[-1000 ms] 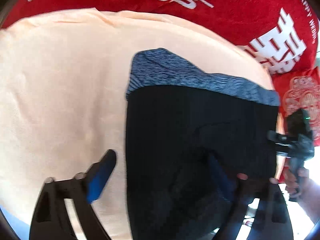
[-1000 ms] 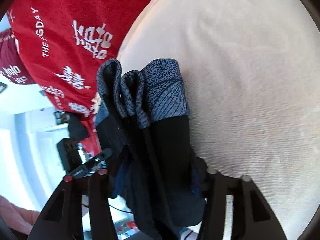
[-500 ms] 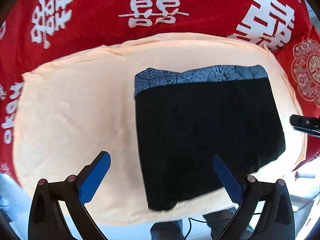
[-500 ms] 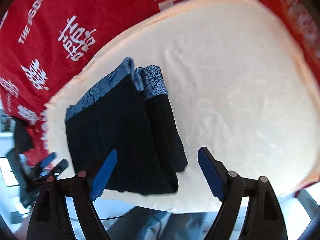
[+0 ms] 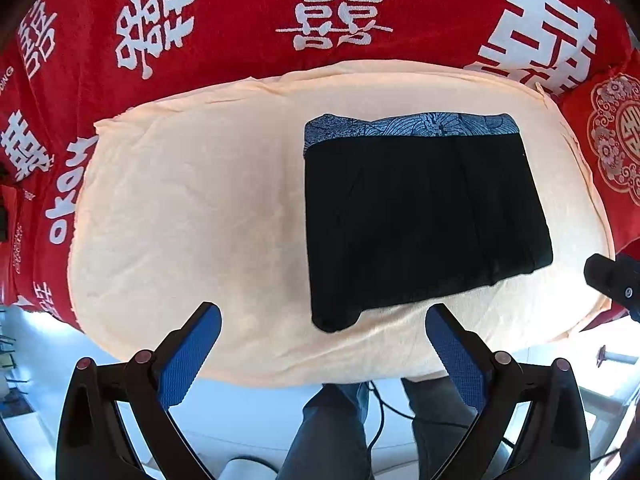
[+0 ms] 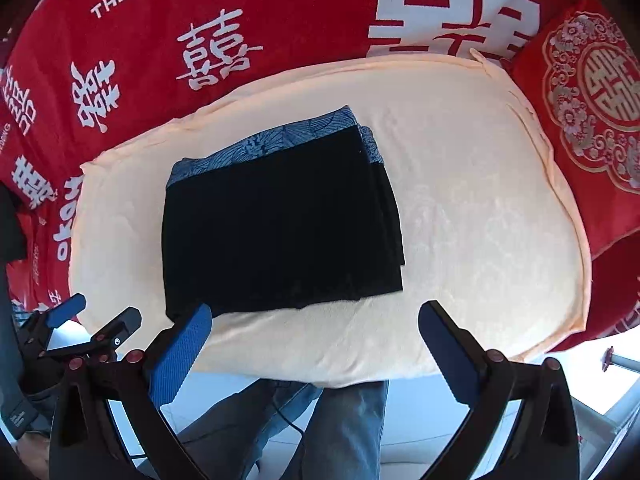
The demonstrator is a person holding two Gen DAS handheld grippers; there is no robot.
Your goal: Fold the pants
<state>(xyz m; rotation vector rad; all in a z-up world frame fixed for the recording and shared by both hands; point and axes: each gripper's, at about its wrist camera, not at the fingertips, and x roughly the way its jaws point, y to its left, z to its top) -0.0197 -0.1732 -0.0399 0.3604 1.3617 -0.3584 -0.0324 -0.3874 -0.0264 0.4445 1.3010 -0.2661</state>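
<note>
The pants (image 5: 424,220) lie folded into a compact black rectangle on the peach towel (image 5: 192,208) that covers the surface. In the left wrist view the bundle sits at about three o'clock of the towel's middle, with its blue patterned waistband (image 5: 408,128) along the twelve o'clock edge. In the right wrist view the same bundle lies toward nine o'clock, and at its three o'clock side the stacked edges of several layers show, so the garment looks folded over itself more than once.

The left hand-held gripper (image 5: 322,338) is released: its blue pads stand wide apart above the towel's six o'clock edge with nothing between them. The right hand-held gripper (image 6: 316,338) has its jaws opening as well, and nothing lies between them either; one pad overlaps the bundle's near corner in the picture, but whether it touches cannot be told. Neither gripper holds any cloth.

Judged from this, the folding itself seems done: the edges are fairly square, the waistband lines up, and no leg trails loose. A small rounded lobe sticks out at the bundle's seven o'clock corner in the left wrist view, which could be tucked or smoothed if a neater finish is wanted. Beyond that, little appears to remain except drawing both grippers clear.

Around the towel a red cloth with white characters (image 5: 340,16) spreads out, and the person's jeans (image 6: 344,432) show below the towel's six o'clock edge.
</note>
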